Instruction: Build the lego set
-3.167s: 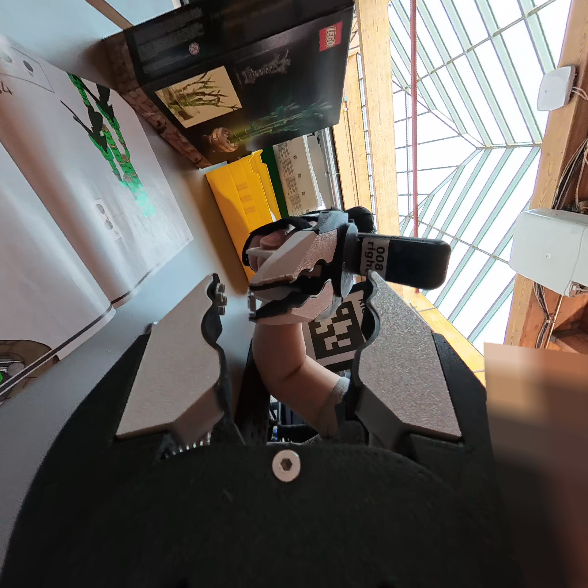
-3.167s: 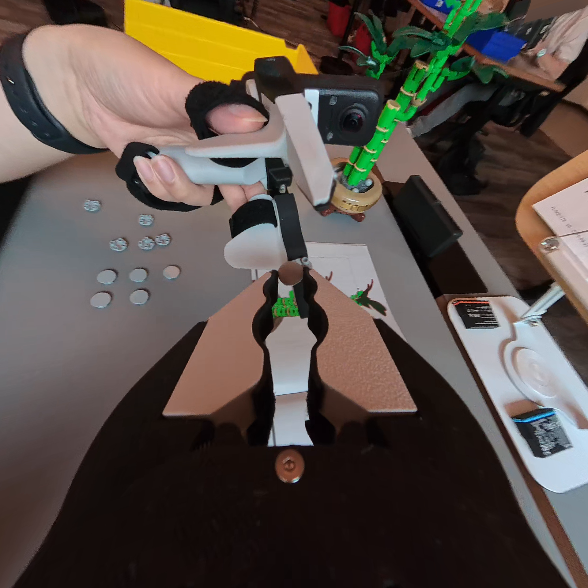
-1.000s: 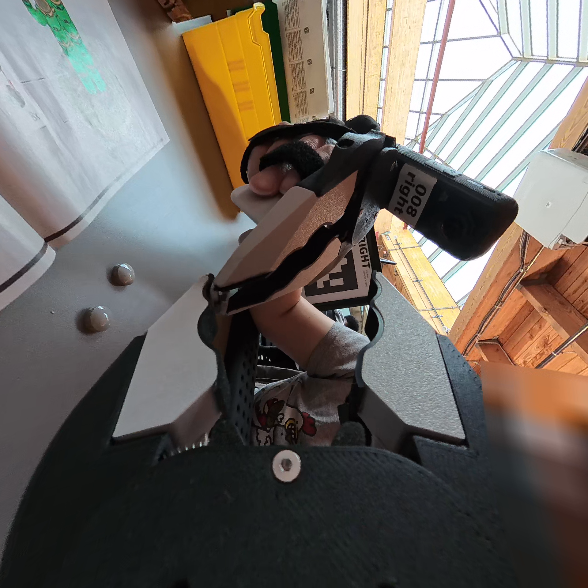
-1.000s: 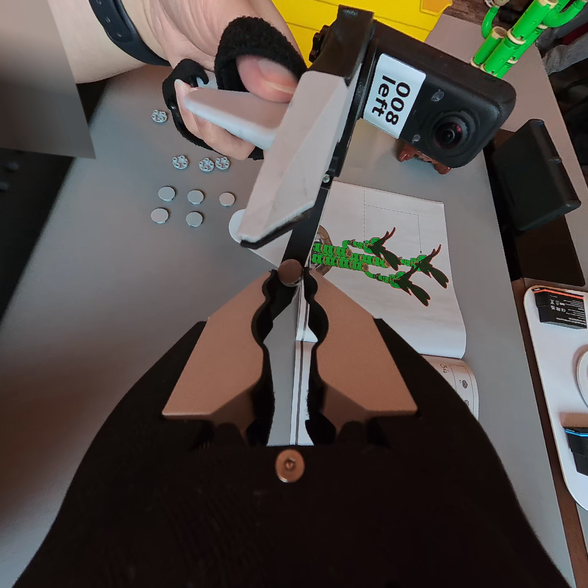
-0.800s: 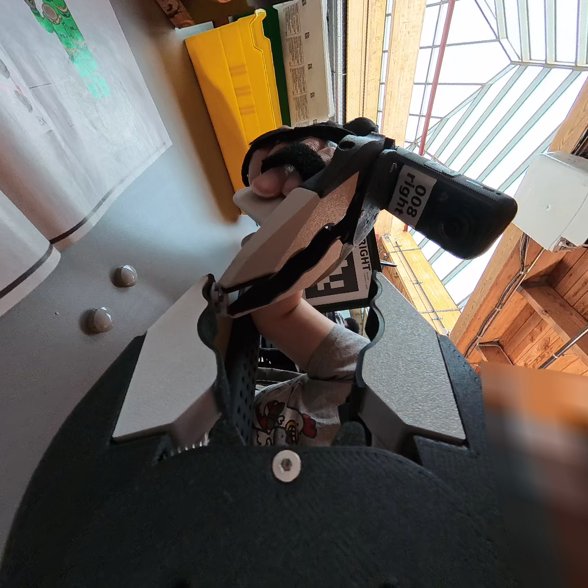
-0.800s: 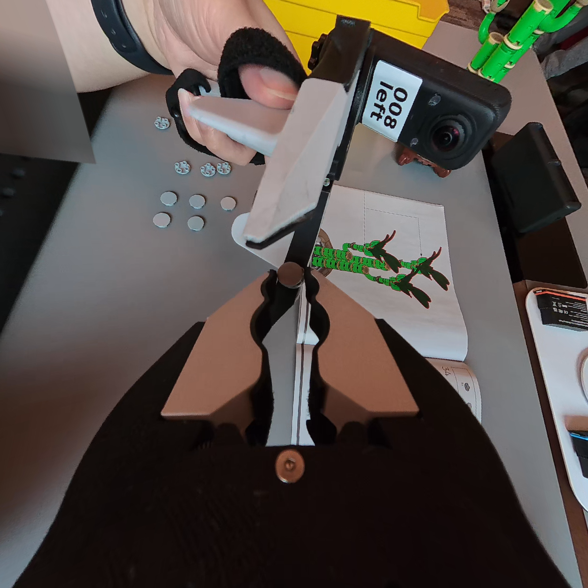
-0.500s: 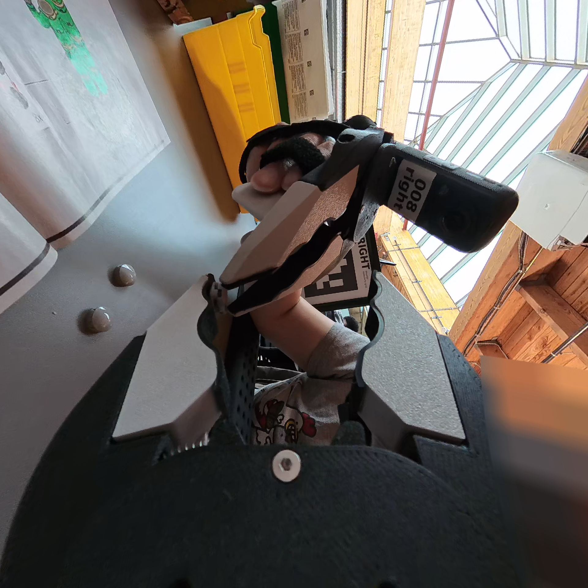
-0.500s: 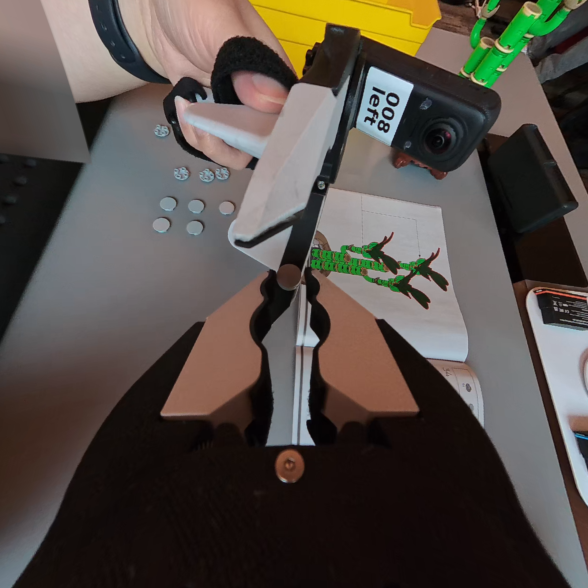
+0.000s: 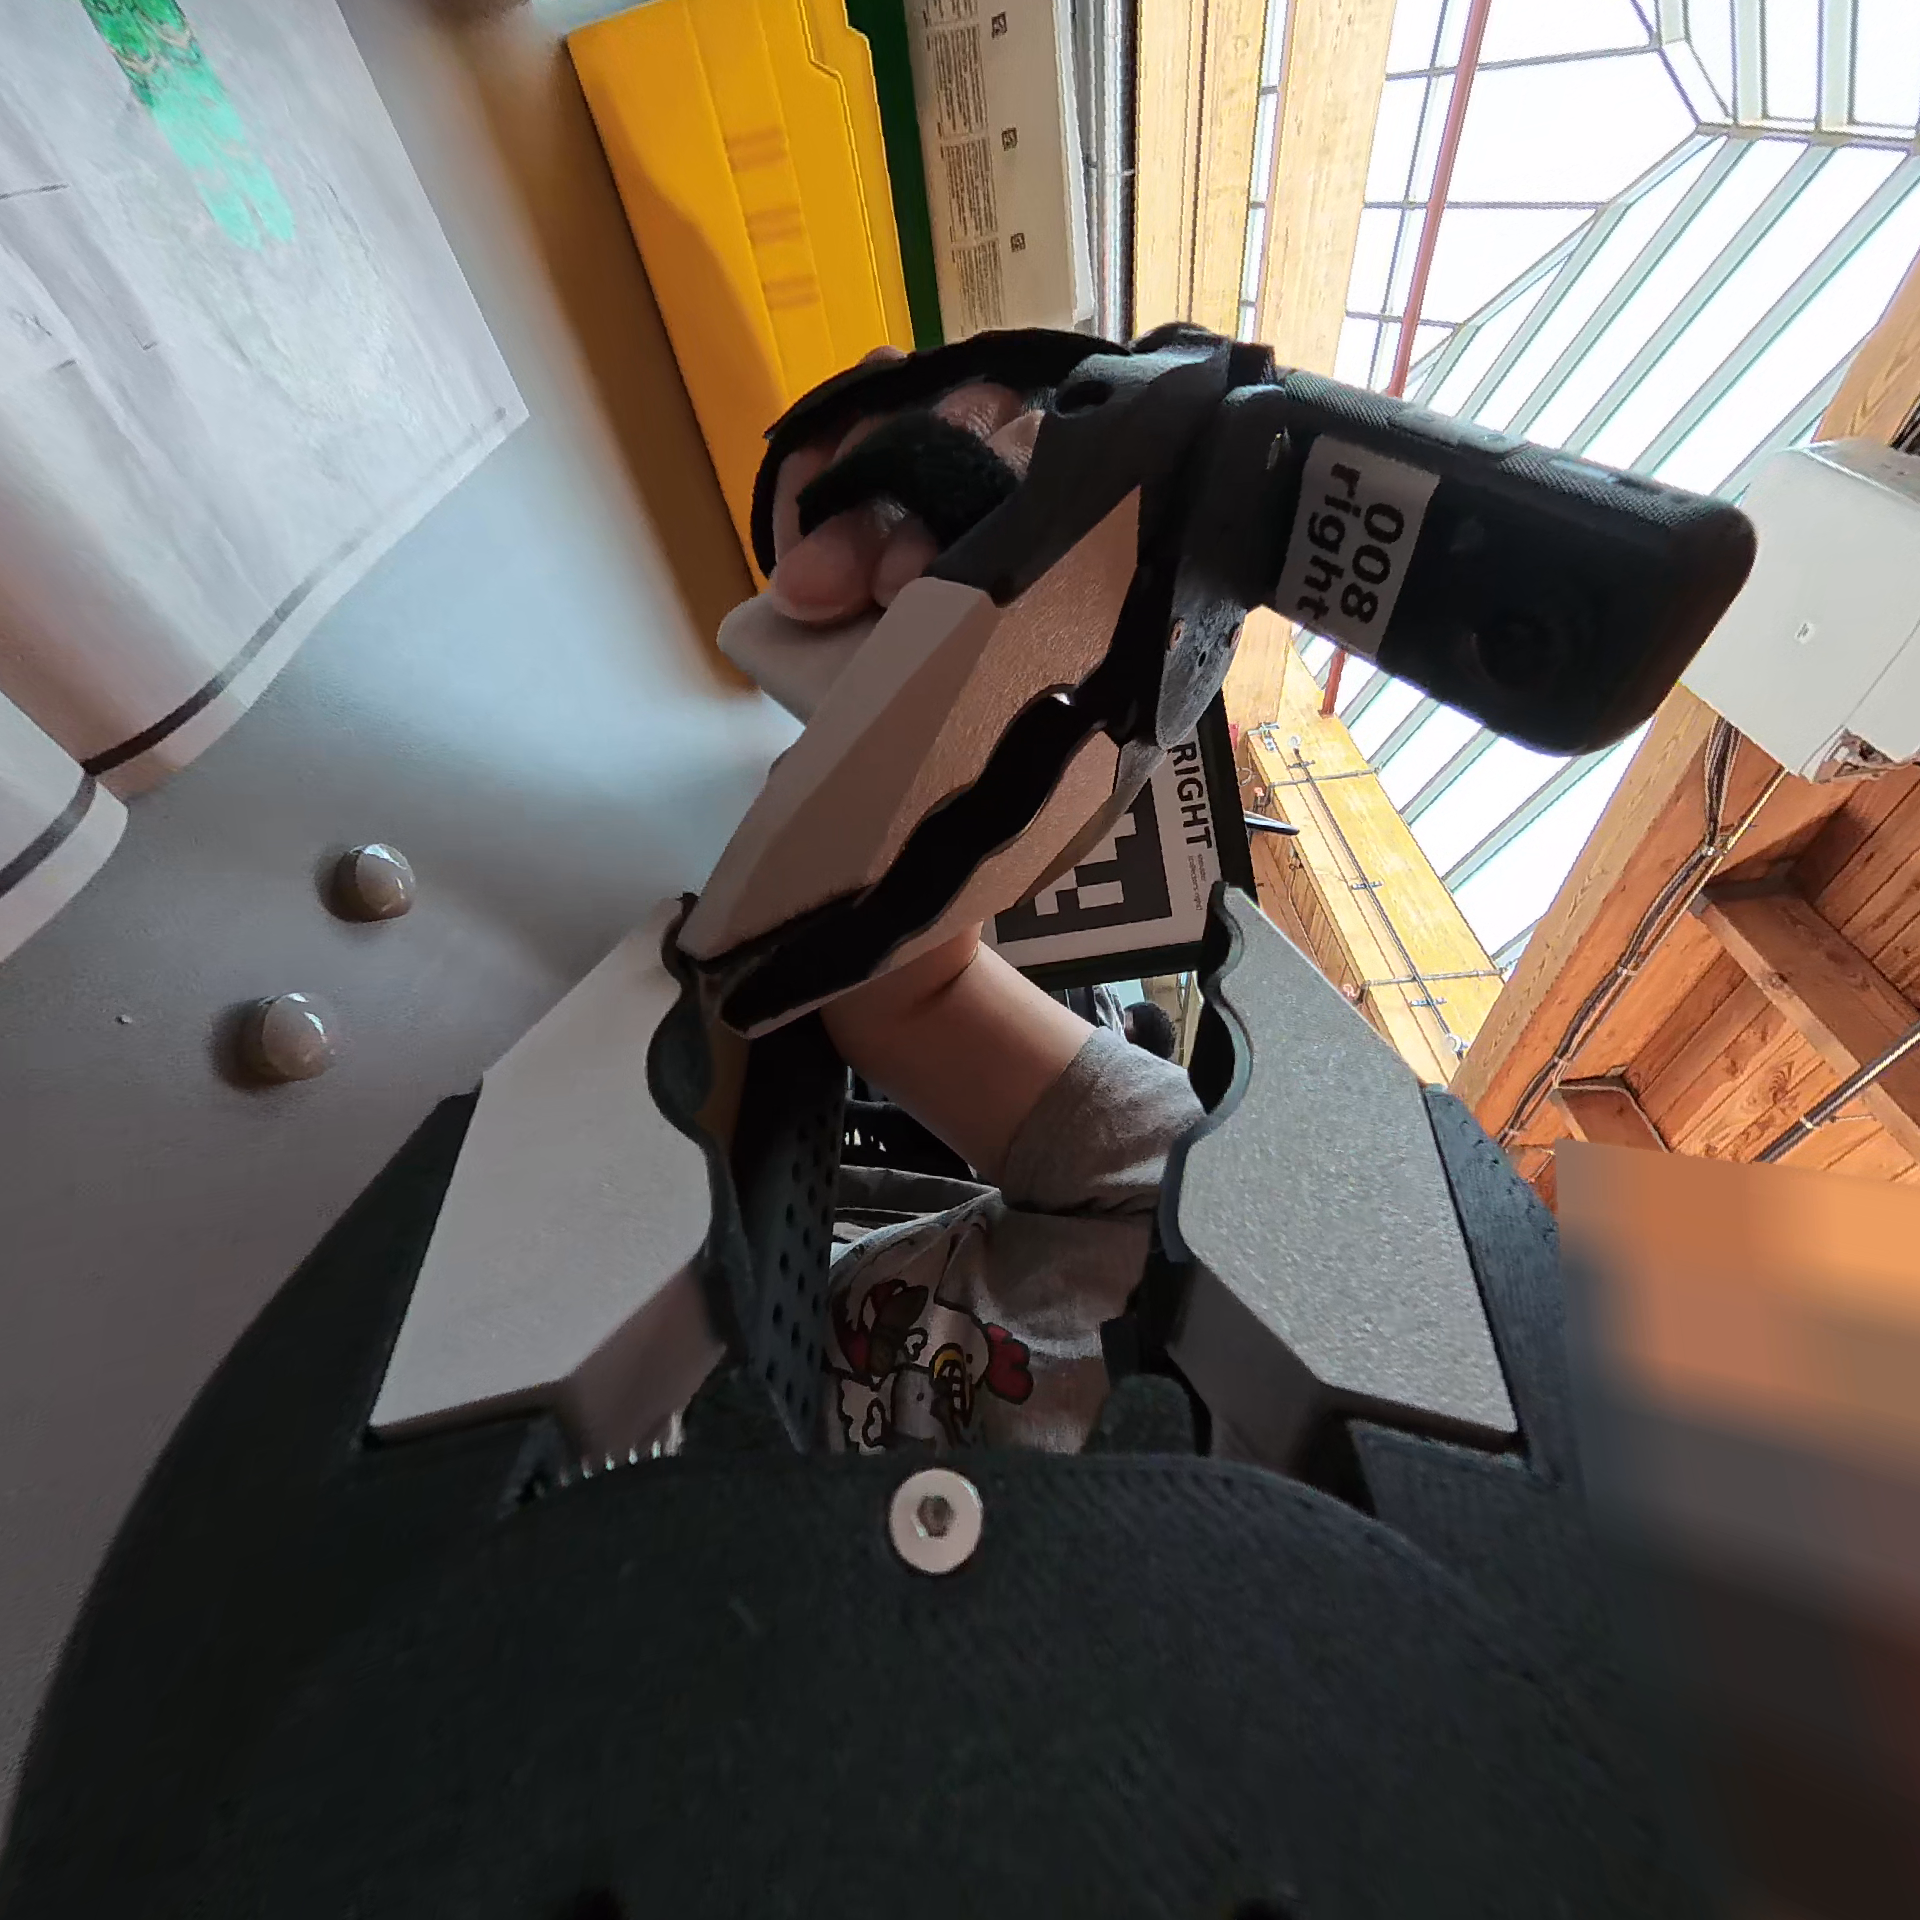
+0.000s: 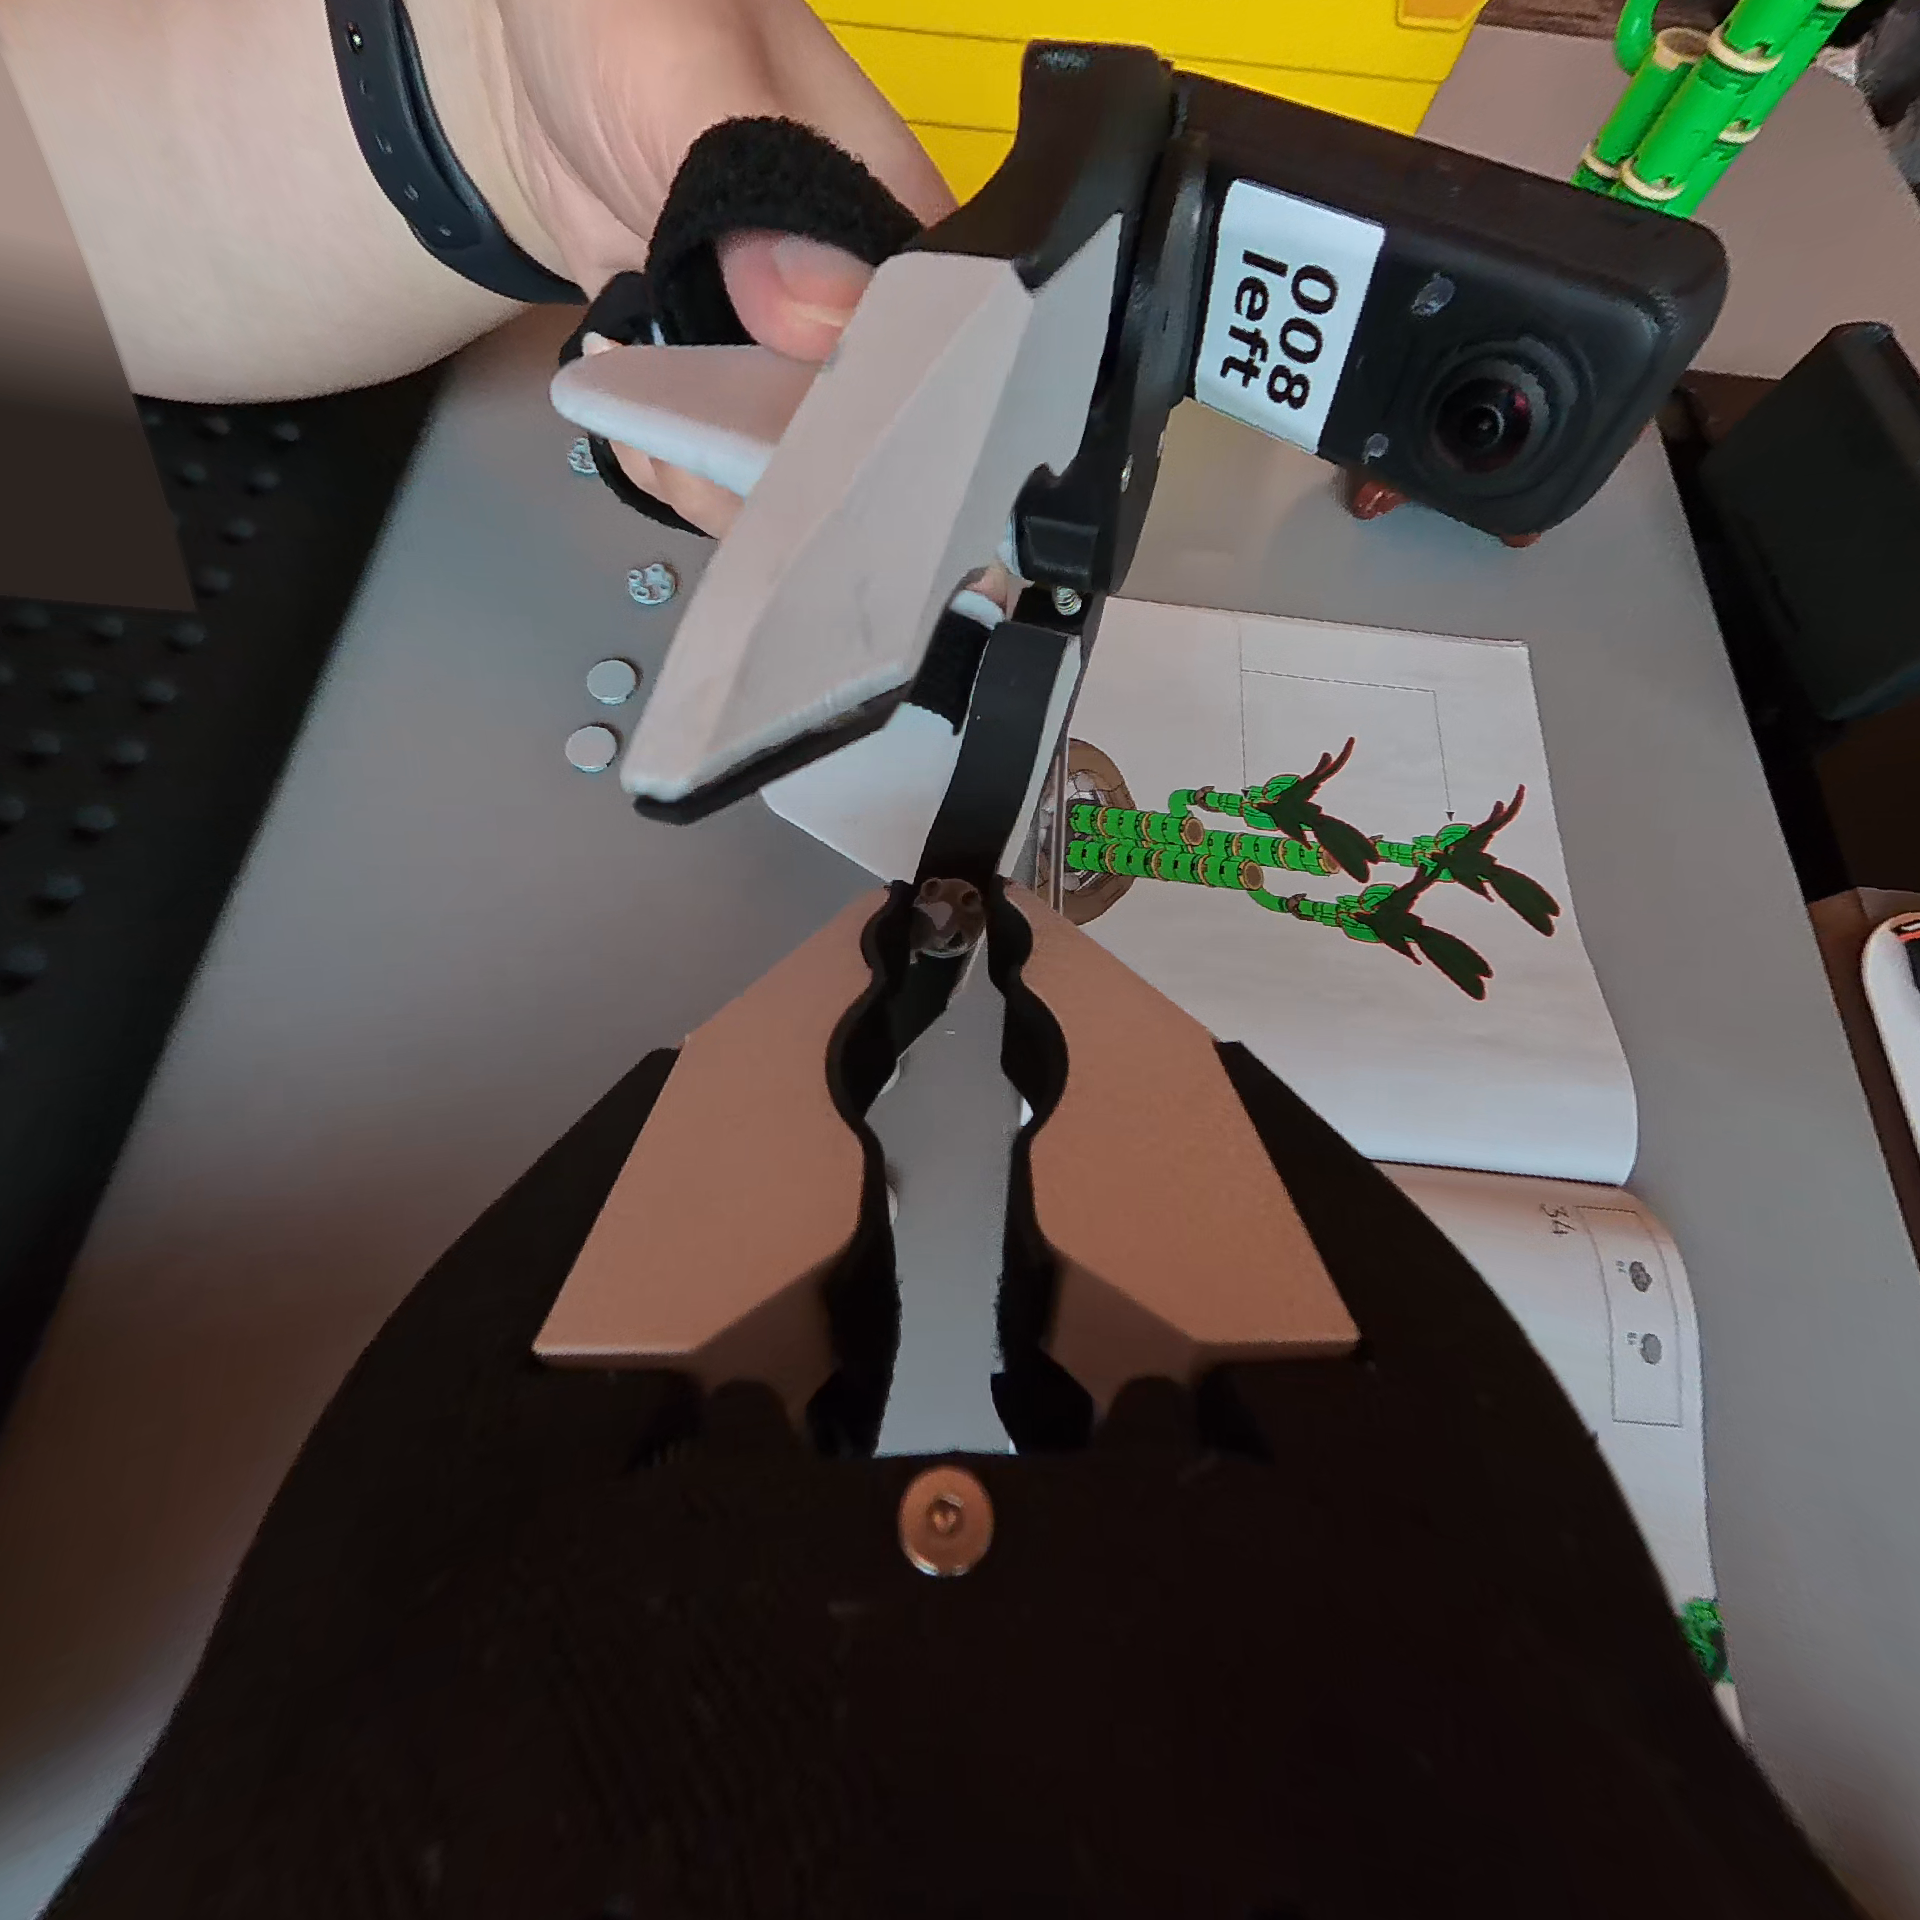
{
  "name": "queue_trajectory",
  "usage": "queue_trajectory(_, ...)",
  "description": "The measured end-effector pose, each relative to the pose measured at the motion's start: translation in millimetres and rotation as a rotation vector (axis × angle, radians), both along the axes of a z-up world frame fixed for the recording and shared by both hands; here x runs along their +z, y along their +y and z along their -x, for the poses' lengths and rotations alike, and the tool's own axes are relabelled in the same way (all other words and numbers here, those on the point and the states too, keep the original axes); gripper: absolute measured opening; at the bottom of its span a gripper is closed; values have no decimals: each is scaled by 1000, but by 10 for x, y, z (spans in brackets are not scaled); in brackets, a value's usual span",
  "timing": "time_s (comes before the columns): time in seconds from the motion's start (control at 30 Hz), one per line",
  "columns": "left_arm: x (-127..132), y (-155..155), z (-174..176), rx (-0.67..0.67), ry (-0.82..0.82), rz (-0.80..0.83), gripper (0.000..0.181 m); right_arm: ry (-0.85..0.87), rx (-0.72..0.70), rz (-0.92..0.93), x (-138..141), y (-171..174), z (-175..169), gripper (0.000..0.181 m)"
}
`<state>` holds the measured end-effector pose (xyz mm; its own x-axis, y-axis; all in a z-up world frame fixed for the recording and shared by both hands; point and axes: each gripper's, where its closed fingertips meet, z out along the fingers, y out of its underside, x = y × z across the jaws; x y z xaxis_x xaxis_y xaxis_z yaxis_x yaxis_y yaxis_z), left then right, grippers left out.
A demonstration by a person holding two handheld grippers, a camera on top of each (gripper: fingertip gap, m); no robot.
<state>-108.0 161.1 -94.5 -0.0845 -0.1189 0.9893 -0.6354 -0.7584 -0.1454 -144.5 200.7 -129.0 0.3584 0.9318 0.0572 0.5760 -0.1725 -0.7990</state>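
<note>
Our right gripper [image 10: 940, 920] pinched a small grey round stud piece [image 10: 943, 912] above the booklet [image 10: 1351, 935]; left gripper [image 9: 951, 997] gaped wide, empty.

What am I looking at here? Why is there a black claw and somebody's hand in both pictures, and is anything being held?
No robot arm is here: a person holds a two-finger gripper in each hand, and each gripper carries a camera looking along its own fingers.

In the right wrist view, the big fingers at the bottom are the right gripper, shut on a small round grey piece. The other tool above it, in a person's hand, is the left gripper. It is open, and one of its fingers reaches down to the piece.

The left wrist view shows the same meeting from the other side.

On the grey table lie an open instruction booklet, loose round grey pieces and a green bamboo model.
</note>
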Motion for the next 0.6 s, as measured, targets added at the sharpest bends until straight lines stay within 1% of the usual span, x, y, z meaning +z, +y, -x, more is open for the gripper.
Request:
queue_trajectory(0.2,-8,-34,-3,-15,3,-5,95,44,9,41,-14,-18,1,13)
queue_trajectory(0.3,23,-25,0,-14,-13,15,94,50,12,25,12,-13,2,13)
queue_trajectory(0.43,86,-8,13,-14,-42,54,89,89,8,16,84,-4,6,15)
queue_trajectory(0.6,80,12,7,-8,-46,79,89,108,3,2,121,10,5,16)
